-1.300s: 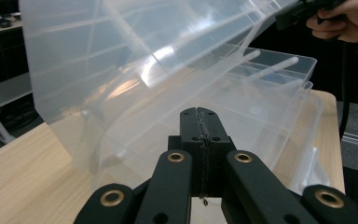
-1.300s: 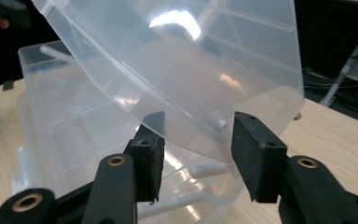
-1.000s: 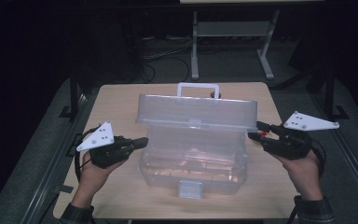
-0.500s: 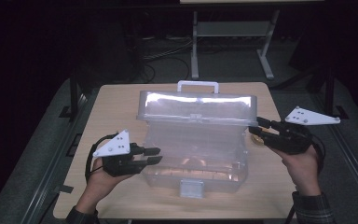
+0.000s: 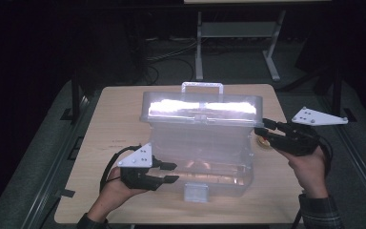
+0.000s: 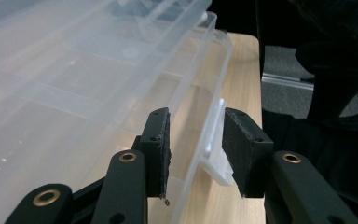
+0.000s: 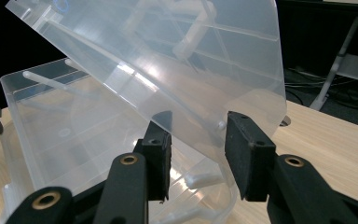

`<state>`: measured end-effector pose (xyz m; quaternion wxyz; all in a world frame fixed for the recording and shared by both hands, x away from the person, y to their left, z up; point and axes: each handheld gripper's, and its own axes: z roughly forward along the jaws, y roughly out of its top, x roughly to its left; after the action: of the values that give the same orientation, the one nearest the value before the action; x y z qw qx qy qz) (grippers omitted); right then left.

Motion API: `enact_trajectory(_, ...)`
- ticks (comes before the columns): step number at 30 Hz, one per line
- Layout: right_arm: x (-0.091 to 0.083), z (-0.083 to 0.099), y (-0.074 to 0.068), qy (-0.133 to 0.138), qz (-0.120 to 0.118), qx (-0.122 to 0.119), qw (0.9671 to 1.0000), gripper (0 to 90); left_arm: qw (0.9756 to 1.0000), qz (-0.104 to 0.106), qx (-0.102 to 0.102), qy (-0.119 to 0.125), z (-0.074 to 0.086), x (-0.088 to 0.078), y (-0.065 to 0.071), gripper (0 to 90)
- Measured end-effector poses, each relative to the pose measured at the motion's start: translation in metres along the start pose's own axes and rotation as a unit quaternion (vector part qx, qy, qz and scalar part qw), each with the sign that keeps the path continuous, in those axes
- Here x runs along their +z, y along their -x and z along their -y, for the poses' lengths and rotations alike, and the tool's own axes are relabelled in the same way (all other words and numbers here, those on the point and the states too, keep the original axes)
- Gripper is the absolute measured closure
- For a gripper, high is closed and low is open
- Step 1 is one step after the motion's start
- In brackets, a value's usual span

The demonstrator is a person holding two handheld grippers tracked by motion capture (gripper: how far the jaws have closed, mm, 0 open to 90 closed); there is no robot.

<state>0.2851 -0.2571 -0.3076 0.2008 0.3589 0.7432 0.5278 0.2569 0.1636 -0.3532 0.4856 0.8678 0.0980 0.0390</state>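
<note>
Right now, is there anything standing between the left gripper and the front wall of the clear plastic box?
Nothing visible does. The left gripper, its jaws just opened, already straddles the front wall of the clear box, one pad inside, one outside near the latch tab. The right gripper is at the lid's far end.

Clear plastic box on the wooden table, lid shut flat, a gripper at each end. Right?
Not quite: the lid is raised, tilted above the box, as the right gripper view shows. The left gripper and right gripper do flank it on the table.
</note>
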Motion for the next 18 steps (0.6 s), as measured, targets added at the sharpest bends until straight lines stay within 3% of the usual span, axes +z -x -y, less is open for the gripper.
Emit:
enact_trajectory(6,0.000,0.000,0.000,0.000,-0.001,0.002,1.0000,61.3,0.9994,0.004,-0.001,-0.033,0.005,0.017,0.001,60.0)
enact_trajectory(18,0.000,-0.001,0.001,-0.002,-0.003,0.002,1.0000,61.2,0.9971,0.008,-0.001,-0.075,0.008,0.040,0.000,65.0)
